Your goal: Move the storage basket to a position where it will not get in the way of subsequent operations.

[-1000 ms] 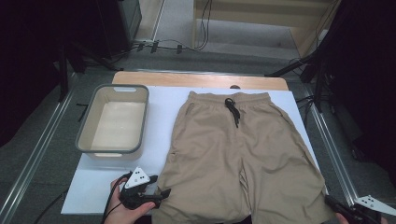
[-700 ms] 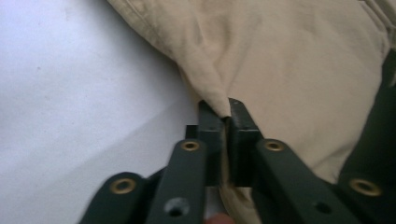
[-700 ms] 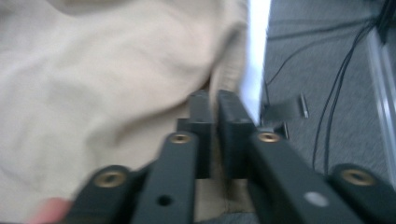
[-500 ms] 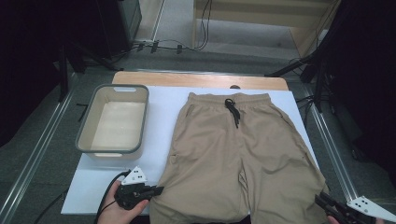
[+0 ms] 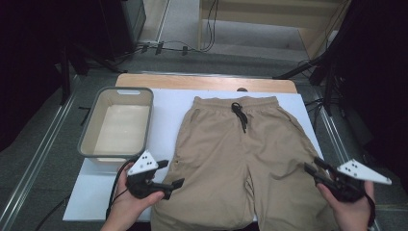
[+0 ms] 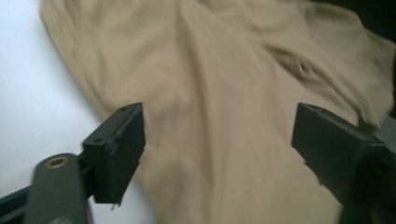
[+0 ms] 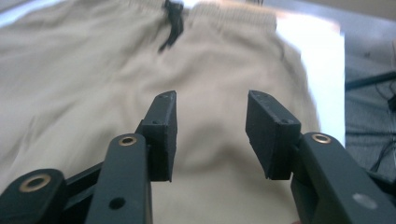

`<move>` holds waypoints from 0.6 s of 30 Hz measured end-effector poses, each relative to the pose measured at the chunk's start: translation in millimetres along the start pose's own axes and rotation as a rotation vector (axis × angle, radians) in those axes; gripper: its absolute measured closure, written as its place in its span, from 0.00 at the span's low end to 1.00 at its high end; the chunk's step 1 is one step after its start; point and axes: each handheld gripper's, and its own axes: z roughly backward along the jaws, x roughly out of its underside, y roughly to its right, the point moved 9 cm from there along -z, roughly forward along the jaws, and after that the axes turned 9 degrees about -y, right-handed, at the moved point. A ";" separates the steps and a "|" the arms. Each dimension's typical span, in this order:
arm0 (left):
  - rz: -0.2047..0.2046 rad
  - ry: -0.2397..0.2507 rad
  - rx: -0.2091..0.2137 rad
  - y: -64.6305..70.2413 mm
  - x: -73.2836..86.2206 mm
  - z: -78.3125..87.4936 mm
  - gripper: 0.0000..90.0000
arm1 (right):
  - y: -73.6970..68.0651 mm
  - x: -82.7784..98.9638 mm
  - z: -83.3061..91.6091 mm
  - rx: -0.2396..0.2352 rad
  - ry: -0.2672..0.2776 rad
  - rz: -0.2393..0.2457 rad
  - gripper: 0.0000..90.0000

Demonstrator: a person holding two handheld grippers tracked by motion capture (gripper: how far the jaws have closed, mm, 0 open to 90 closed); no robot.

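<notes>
1. Since the earlier frames both hands have come further up into the high view; both grippers' jaws have just been opening, with nothing between them.
2. One grey tub [image 5: 117, 126] on the left, one pair of tan shorts [image 5: 240, 159] mid-table, two grippers.
3. The shorts lie flat, long axis front to back, waistband and black drawstring [image 5: 239, 115] pointing away.
4. The left gripper [image 5: 166, 174], released, sits at the shorts' left hem; the right gripper [image 5: 315, 167], released, at the right hem.
5. The left gripper view shows fabric creases [image 6: 299, 63]; the right gripper view shows its jaws partly apart.

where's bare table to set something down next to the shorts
Free: the white strip between the grey bin and the khaki shorts, and the near-left corner below the bin, by the left gripper. Right of the shorts only a thin margin remains.
</notes>
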 end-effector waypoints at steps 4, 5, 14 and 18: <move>0.031 0.027 0.025 -14.7 -35.2 -16.2 0.17 | 16.0 -36.8 -22.5 -0.006 0.008 0.002 0.55; 0.032 0.033 0.027 -18.3 -43.5 -21.2 0.17 | 20.7 -45.3 -27.9 0.000 0.008 -0.004 0.55; 0.067 0.011 -0.035 -68.3 -99.6 -70.8 0.17 | 55.3 -94.3 -93.6 0.020 -0.038 0.035 0.57; 0.093 -0.019 -0.074 -93.5 -109.8 -92.5 0.18 | 74.0 -105.6 -121.8 0.018 -0.060 -0.014 0.51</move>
